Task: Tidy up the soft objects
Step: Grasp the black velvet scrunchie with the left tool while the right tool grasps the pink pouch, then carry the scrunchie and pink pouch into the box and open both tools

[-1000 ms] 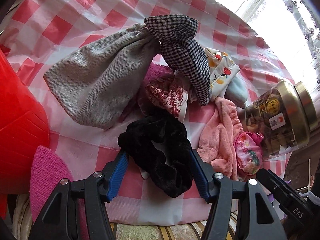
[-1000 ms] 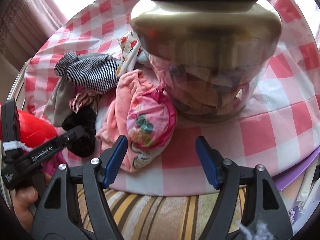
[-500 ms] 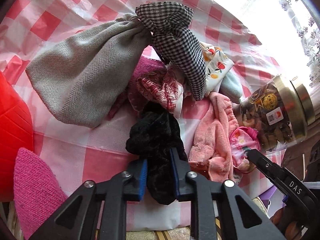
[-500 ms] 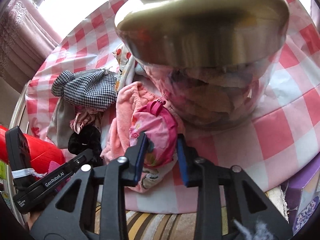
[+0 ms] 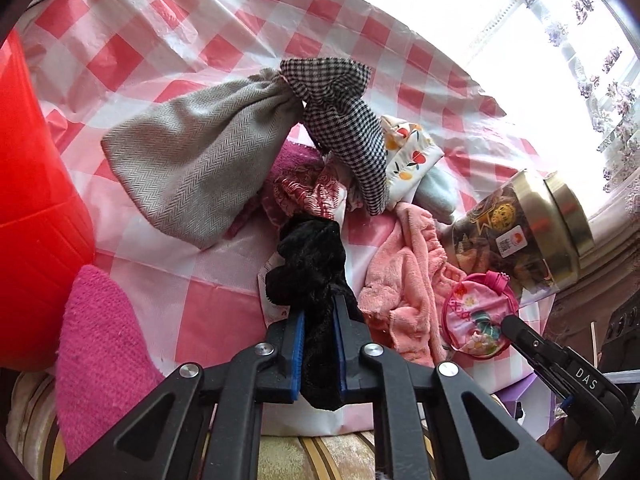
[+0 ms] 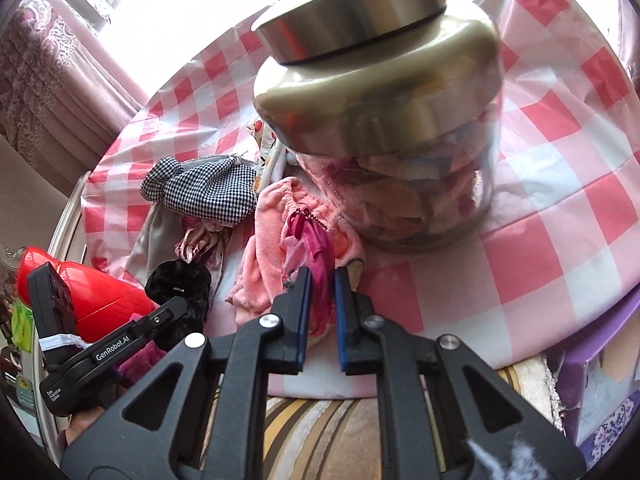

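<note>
Early stage: left gripper point(image 5: 318, 344) clamps the scrunchie point(image 5: 310, 264), right gripper point(image 6: 320, 300) clamps the pouch point(image 6: 316, 248); pile point(image 5: 280, 152) mid-frame remains unsorted.

Black velvet scrunchie point(image 5: 310, 264): crumpled, beside glass jar point(image 5: 520, 232). Pink printed pouch point(image 5: 478, 314): squeezed edge-on, at jar base.

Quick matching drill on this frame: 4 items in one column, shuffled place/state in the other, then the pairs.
Items:
1. black velvet scrunchie
2. pink pouch
3. jar
4. grey herringbone cloth

States:
A. upright, metal lid on
B. clamped in left gripper
C. flat on checked tablecloth, ungripped
D. pinched in right gripper

Pairs: 1-B, 2-D, 3-A, 4-C
</note>
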`<state>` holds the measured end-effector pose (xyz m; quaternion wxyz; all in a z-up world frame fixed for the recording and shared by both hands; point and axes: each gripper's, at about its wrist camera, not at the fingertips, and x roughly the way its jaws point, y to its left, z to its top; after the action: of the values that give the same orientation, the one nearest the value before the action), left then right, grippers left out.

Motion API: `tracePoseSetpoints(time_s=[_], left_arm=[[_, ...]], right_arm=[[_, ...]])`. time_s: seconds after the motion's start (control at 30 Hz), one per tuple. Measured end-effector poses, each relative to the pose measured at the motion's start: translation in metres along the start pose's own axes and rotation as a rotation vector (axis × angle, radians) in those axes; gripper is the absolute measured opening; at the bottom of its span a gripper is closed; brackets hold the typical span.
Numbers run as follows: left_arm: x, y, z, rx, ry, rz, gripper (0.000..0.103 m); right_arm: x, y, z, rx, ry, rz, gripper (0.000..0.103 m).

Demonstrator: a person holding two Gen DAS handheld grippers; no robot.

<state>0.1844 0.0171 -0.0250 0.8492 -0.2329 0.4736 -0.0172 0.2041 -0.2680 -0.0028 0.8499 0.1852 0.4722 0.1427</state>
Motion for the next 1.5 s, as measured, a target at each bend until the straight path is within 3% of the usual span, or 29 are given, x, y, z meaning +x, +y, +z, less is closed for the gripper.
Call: tracePoseSetpoints(time_s=[0.43, 0.7, 0.83, 1.2, 1.4, 1.5], left_arm=[[-0.040, -0.020, -0.019, 0.036, -0.065, -0.023, 0.013], [-0.055, -0.053, -0.033, 0.097, -0.078, -0.063, 0.013], [-0.059, -0.075, -0.042, 0.138, -0.071, -0.092, 0.013], [-0.060, -0.159, -0.077, 0.309, -0.015, -0.191, 0.013], [-0.056, -0.187, -0.090, 0.369, 0.015, -0.199, 0.013], [-0.054, -0.198, -0.095, 0.390, 0.027, -0.203, 0.013]], right_arm=[[-0.087, -0.045, -0.016, 0.068, -0.073, 0.048, 0.014], [-0.155, -0.128, -0.030, 0.185, -0.134, -0.035, 0.014], [-0.168, -0.175, -0.043, 0.288, -0.134, -0.075, 0.014], [-0.141, -0.236, -0.061, 0.415, -0.047, -0.041, 0.014], [-0.117, -0.260, -0.069, 0.448, -0.001, -0.038, 0.014], [-0.100, -0.278, -0.072, 0.469, 0.045, -0.061, 0.020]])
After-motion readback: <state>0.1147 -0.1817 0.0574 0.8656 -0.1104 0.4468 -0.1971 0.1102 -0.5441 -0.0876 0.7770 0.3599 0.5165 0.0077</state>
